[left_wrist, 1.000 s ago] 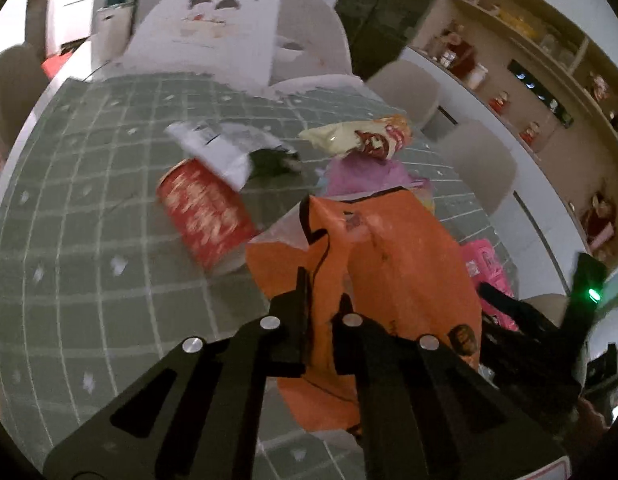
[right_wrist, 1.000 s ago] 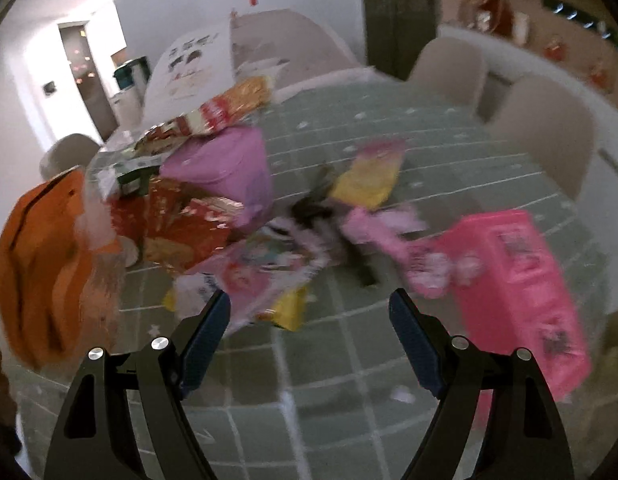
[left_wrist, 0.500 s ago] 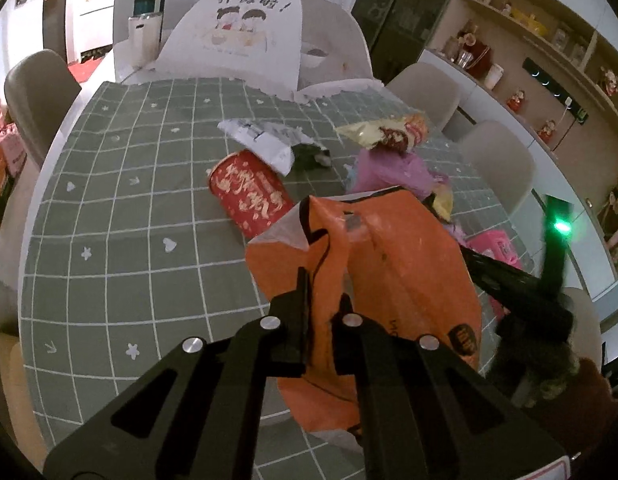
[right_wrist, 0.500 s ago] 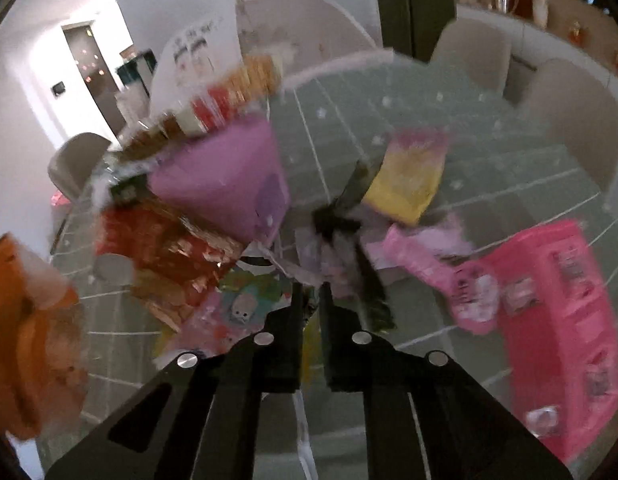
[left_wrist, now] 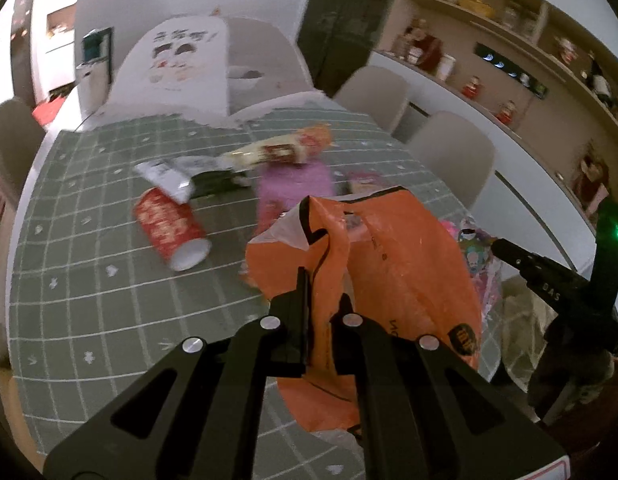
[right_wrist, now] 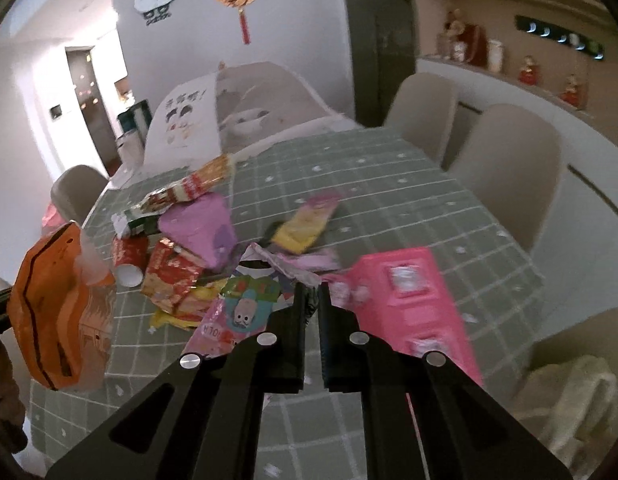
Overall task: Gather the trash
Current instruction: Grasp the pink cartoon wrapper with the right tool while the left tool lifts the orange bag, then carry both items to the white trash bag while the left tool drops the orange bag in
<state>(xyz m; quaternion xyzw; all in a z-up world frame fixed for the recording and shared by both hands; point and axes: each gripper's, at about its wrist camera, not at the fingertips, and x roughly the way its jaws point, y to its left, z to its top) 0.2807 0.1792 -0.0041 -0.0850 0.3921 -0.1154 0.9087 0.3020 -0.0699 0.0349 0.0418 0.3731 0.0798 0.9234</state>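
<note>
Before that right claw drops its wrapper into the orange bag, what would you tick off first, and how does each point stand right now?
1. Left claw shut on the orange bag: ok.
2. Right claw shut on the colourful wrapper: ok.
3. Wrapper lifted off the table: cannot tell.
4. Bag mouth open wide enough: cannot tell, the top looks crumpled.
5. Right claw over the bag: not ok, the bag hangs far to its left.
6. Table cleared: not ok; red cup and pink box remain.
</note>
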